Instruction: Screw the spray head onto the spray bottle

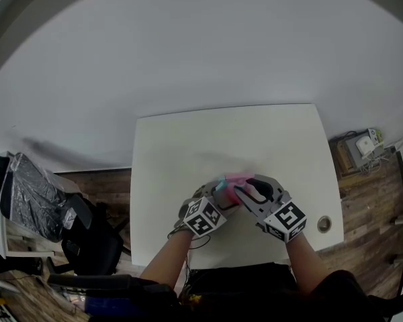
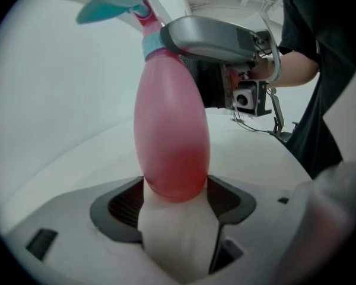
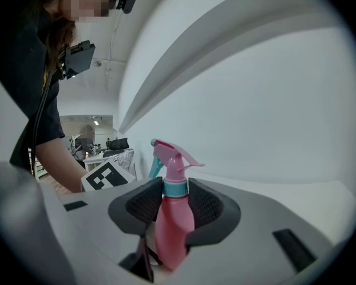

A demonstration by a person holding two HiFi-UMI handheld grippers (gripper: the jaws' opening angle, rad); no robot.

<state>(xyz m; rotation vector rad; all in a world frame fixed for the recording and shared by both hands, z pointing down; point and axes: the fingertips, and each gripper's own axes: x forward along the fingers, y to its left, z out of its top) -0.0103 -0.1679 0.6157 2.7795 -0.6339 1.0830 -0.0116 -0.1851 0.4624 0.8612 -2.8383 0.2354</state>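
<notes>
A pink spray bottle [image 1: 234,180] is held over the white table [image 1: 221,133] between both grippers. Its pink spray head [image 3: 171,154] with a teal trigger [image 2: 110,5] sits on the neck above a teal collar [image 3: 175,187]. My left gripper [image 2: 173,198] is shut on the bottle's wide lower body [image 2: 172,129], which rises up the left gripper view. My right gripper [image 3: 175,203] is shut on the teal collar, with a pad on each side of it. In the head view the left gripper [image 1: 221,192] and right gripper [image 1: 245,188] meet at the bottle near the table's front.
A black office chair [image 1: 87,240] stands on the wooden floor left of the table. A box with cables [image 1: 359,146] lies on the floor at the right. The table has a round cable hole [image 1: 324,224] near its front right corner. A white wall runs behind.
</notes>
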